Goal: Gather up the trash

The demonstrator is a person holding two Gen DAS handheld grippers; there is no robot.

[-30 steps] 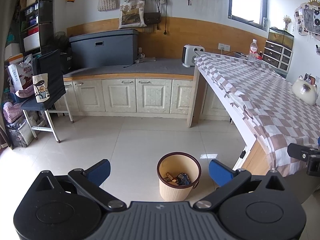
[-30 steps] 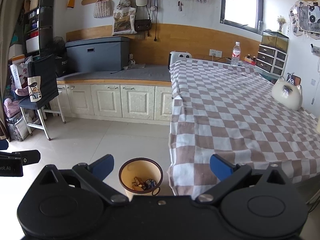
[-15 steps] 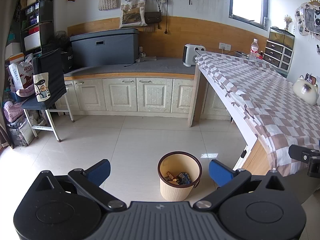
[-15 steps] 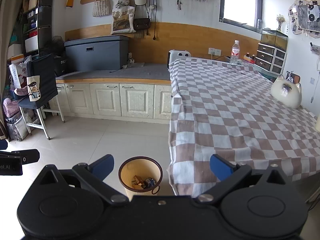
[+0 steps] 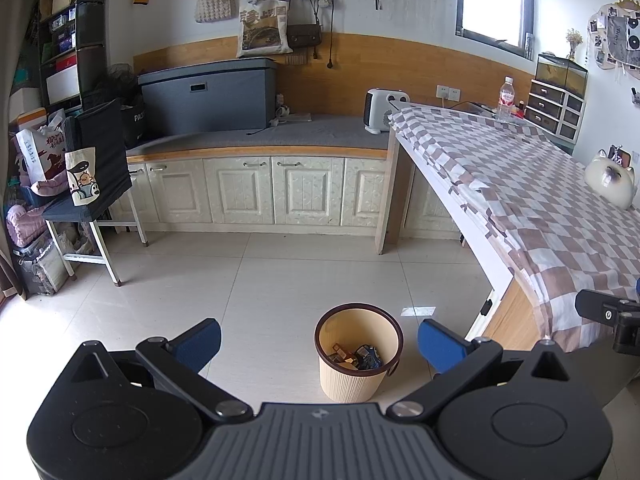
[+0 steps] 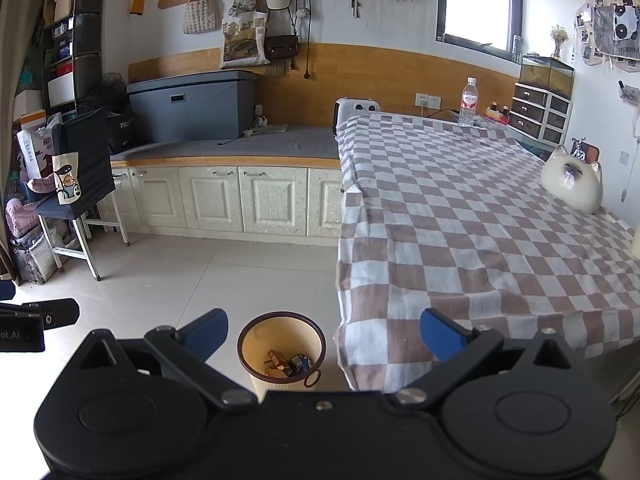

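Glossy floor tiles (image 5: pixel 280 280), ribbed plastic bin (image 5: pixel 354 376), checked cloth (image 6: pixel 480 240) cover, wooden wall panel (image 5: pixel 380 68).

A home room — hung bags (image 5: pixel 262 30), cabinets (image 5: pixel 256 190), clothed table (image 6: pixel 480 216).

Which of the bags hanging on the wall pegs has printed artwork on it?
The large white tote bag, hanging lowest between the knitted handbag and the small dark brown shoulder bag. It alone carries a printed picture with big characters.
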